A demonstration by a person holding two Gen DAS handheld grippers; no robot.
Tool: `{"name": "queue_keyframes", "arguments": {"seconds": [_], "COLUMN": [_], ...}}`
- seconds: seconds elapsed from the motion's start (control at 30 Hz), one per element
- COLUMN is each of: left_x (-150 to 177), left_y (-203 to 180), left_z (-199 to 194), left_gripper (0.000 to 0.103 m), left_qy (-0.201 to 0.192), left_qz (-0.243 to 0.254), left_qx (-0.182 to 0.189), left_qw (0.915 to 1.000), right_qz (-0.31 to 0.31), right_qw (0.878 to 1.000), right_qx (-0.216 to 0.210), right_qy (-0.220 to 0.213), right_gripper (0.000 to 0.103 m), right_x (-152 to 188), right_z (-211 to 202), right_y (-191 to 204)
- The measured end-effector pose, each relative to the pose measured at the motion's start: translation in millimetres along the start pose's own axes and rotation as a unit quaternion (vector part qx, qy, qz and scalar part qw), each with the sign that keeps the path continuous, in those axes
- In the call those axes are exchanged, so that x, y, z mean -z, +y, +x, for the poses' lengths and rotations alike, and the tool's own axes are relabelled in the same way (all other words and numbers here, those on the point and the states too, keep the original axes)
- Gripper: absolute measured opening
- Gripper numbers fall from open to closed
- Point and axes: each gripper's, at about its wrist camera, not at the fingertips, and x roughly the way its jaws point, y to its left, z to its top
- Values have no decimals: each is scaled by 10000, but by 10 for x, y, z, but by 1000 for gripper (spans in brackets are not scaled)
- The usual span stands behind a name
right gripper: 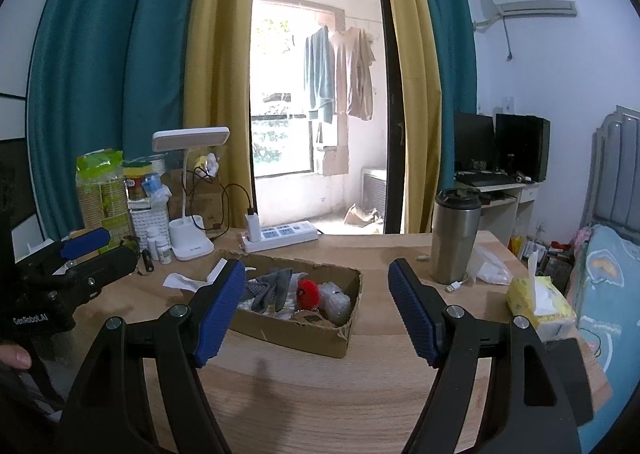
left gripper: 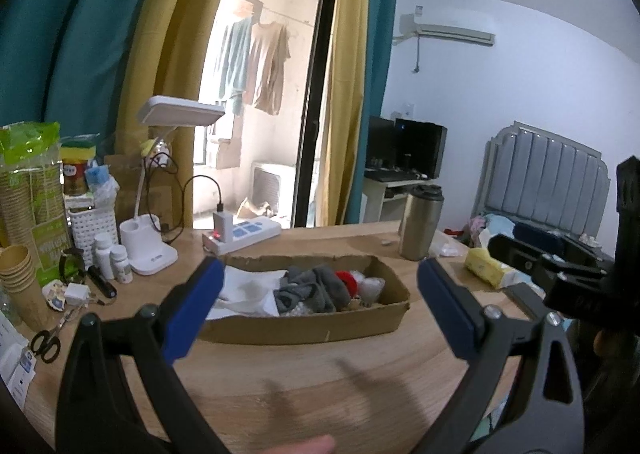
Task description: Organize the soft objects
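Both held above the table (right gripper: 320, 394), pads spread wide, nothing between them: left hand-held gripper (left gripper: 320, 306) and right hand-held gripper (right gripper: 316, 310). Straight ahead of both, the cardboard box (left gripper: 304, 324), already holding the soft things: grey gloves (right gripper: 272, 286) toward the left pad of the right hand-held gripper, a red plush ball (right gripper: 307, 292) near centre, bubble wrap (right gripper: 336, 300) just beyond it to the right, white cloth or paper (left gripper: 248, 290) spilling over the box's left end. To the far right of the right hand-held gripper, a yellow tissue pack (right gripper: 540, 302) outside the box, beside a steel tumbler (right gripper: 456, 238).

Fits either a finished gathering or a pause mid-sort; impossible to say which from this. For any grasp here: approach from above, centre the pads over a thick fold rather than an edge, close gently enough to pinch fabric without dragging the light box, and keep clear of the tumbler and the charger cable behind.
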Motion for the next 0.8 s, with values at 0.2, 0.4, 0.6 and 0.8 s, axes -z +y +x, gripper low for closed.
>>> {"name": "queue_keyframes", "arguments": {"seconds": [0.2,0.4,0.6,0.8], "left_x": [-3,1,0,3], "left_y": [0,9,-4,-24], "left_z": [4,4,5,1], "left_gripper": [98,98,98,98], "left_qy": [1,27,20,35], "left_qz": [-1,-45,-42,-9], "left_qx": [5,21,11,26], "left_qw": [10000,10000,10000,10000], "right_qz": [-14,-27,-34,-20], "right_qw": [10000,10000,10000,10000], "right_qx": [-1,16,16,32], "right_qy": [59,45,49,58], "right_gripper": [77,77,77,77], "right_x": [13,16,20,25], "right_z": [24,11,14,10], "right_y": [-15,-11,-16,-33]}}
